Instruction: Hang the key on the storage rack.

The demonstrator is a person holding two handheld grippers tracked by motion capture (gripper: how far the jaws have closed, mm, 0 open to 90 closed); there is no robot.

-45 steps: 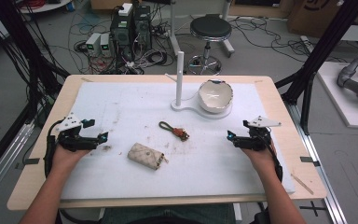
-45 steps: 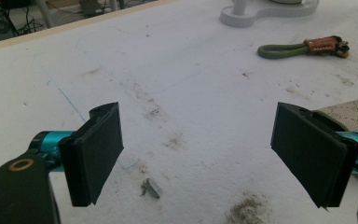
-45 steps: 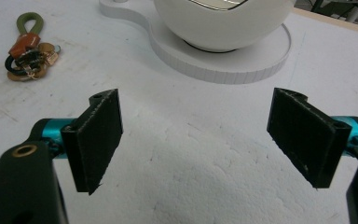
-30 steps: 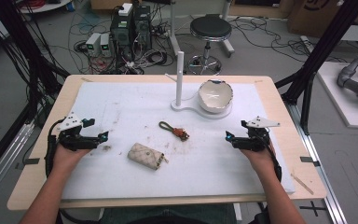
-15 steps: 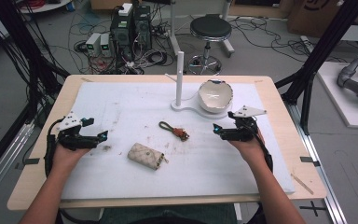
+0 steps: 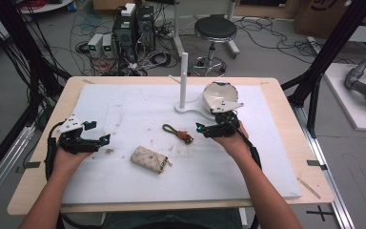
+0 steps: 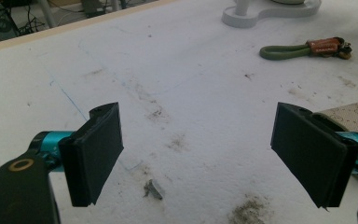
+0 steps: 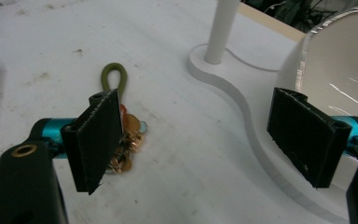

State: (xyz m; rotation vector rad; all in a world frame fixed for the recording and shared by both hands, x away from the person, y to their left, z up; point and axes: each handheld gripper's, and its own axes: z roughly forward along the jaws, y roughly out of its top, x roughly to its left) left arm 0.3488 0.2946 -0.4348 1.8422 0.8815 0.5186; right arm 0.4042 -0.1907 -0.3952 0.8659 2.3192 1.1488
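**Right gripper nearing the keychain, left gripper idle**

The white table mat (image 6: 138, 102) carries everything; I list its contents from largest to smallest. At the far centre stands the white stand (image 6: 184, 81), a post on a curved base whose other end holds a white bowl (image 6: 218, 95); what I can see of the bowl's inside looks bare. Near the front lies the quilted beige pouch (image 6: 149, 160), apparently shut, contents hidden. Between pouch and stand lies the keychain (image 6: 177, 132), an olive loop joined to an orange tab with small metal pieces.

My right gripper (image 6: 204, 129) sits just beside the keychain's tab end, jaws spread wide and holding nothing; along them, the keychain (image 8: 121, 121) lies partly behind one jaw. My left gripper (image 6: 101, 140) rests well apart at the mat's left, jaws likewise wide and empty.

I judge the step in hand to be grasping the keychain. To do it well, I should shift sideways until the orange tab sits between both jaws, lower to the mat, then close, keeping clear of the stand's base.
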